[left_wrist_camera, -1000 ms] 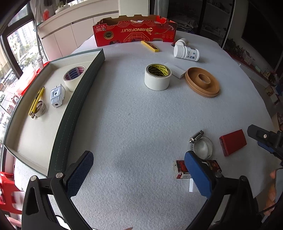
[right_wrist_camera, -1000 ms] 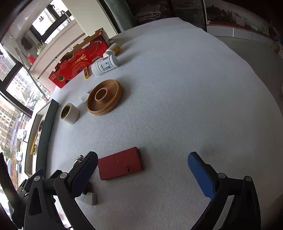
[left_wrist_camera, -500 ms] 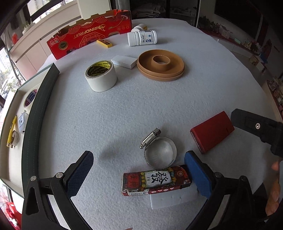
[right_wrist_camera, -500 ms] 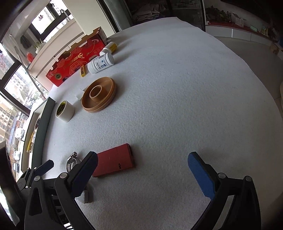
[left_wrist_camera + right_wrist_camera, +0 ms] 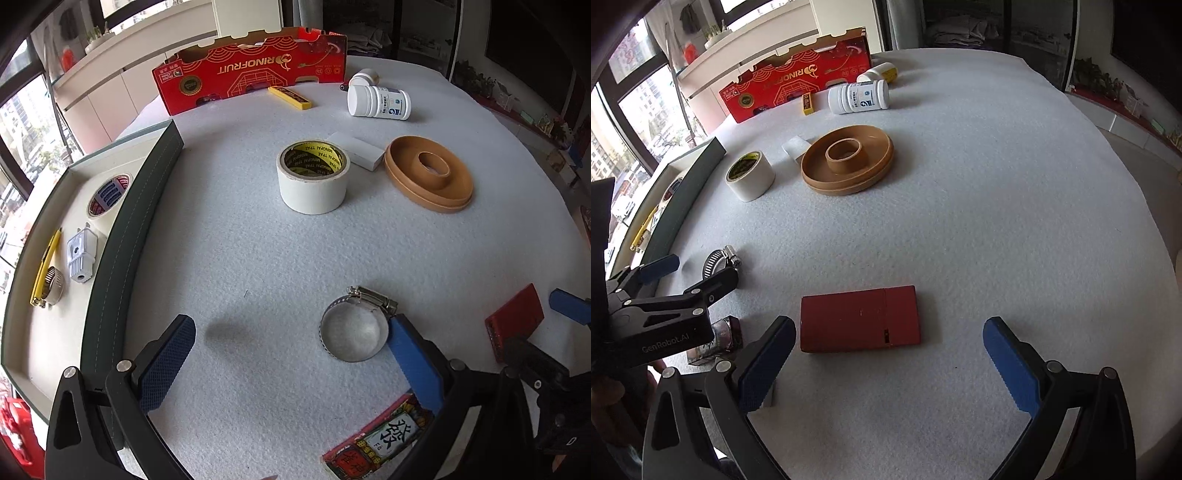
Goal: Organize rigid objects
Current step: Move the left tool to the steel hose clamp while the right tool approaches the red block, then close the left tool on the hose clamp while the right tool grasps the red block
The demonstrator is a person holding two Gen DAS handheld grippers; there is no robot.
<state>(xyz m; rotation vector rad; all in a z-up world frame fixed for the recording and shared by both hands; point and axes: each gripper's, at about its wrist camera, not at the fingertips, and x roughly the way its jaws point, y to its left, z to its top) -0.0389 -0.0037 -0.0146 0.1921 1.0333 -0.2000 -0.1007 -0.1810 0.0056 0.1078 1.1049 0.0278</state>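
My left gripper (image 5: 291,363) hangs open low over the white felt table (image 5: 258,258). A steel hose clamp (image 5: 354,329) lies flat just inside its right finger (image 5: 413,363), touching or nearly so. A printed card pack (image 5: 380,439) lies under that finger. My right gripper (image 5: 890,363) is open too. A flat red box (image 5: 860,319) lies just ahead of it, closer to its left finger (image 5: 768,365). In the right wrist view the left gripper (image 5: 689,275) sits at the left by the hose clamp (image 5: 718,260).
A dark-walled tray (image 5: 125,236) at the left holds a tape roll, a white plug, a yellow knife and a small clamp. Further out lie a white tape roll (image 5: 313,177), a wooden ring dish (image 5: 428,173), a white block (image 5: 356,149), pill bottles (image 5: 380,103), a yellow case (image 5: 290,98) and a red carton (image 5: 251,74).
The left gripper swung out over the table, then back left, so the hose clamp now lies by its right finger. The right gripper turned left, bringing the red box between its fingers.
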